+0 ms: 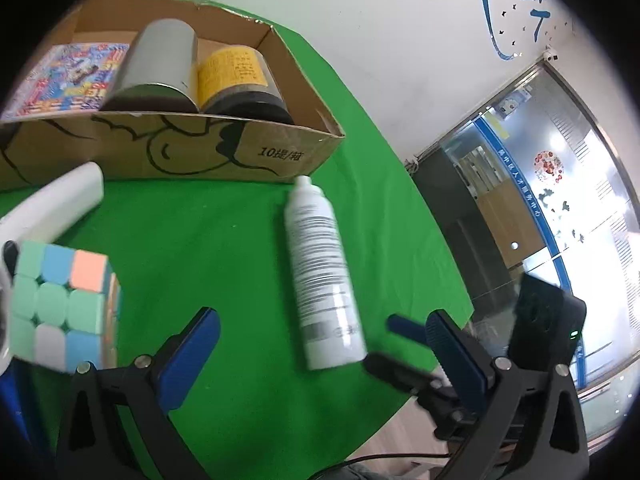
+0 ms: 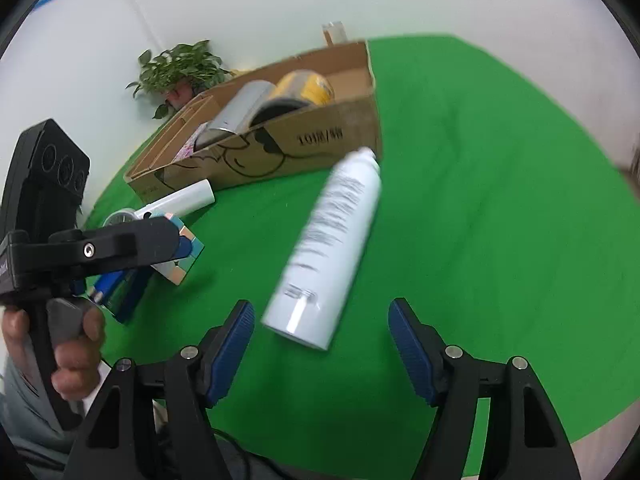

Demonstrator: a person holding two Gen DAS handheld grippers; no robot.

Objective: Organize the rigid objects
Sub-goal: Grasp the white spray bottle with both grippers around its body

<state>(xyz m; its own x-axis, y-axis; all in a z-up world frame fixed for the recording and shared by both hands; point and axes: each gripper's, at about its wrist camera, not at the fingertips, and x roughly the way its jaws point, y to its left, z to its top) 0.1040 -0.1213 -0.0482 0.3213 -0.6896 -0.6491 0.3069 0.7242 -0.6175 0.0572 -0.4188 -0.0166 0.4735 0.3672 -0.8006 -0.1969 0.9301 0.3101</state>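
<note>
**Two open grippers about a spray can on green cloth**

Two wrist views are given. In the left wrist view the left gripper [image 1: 320, 364] is seen with its blue-padded fingers [image 1: 188, 356] spread wide and nothing between them. A white can [image 1: 322, 276] lies on its side on the green cloth [image 1: 200, 248], just beyond the finger gap, its cap end directed toward 12 o'clock and its base toward 6 o'clock. At 9 o'clock a cube [image 1: 60, 308] with pastel tiles is set on the cloth, and a white tube [image 1: 56, 204] lies just behind it. At 11 o'clock an open carton [image 1: 248, 152] is placed; within it a grey cylinder [image 1: 160, 64] and a yellow-labelled jar [image 1: 240, 76] lie side by side, touching, with a colourful booklet [image 1: 68, 76] flat to their left. The right gripper [image 1: 404, 364] is partly seen at 4 o'clock; whether it is open cannot be told from this view.

In the right wrist view the right gripper [image 2: 322, 344] is shown with its fingers [image 2: 232, 348] held wide apart and empty. The can [image 2: 328, 248] lies just ahead of the gap, tilted toward 1 o'clock, its cap close to the carton [image 2: 320, 148]. The cylinder [image 2: 240, 108] and jar [image 2: 308, 84] are visible inside. At 9 o'clock the left gripper [image 2: 120, 244] is held by a hand [image 2: 60, 344], with the cube [image 2: 184, 248] and tube [image 2: 180, 200] just beyond it. A potted plant [image 2: 180, 68] stands behind the carton at 11 o'clock.
</note>
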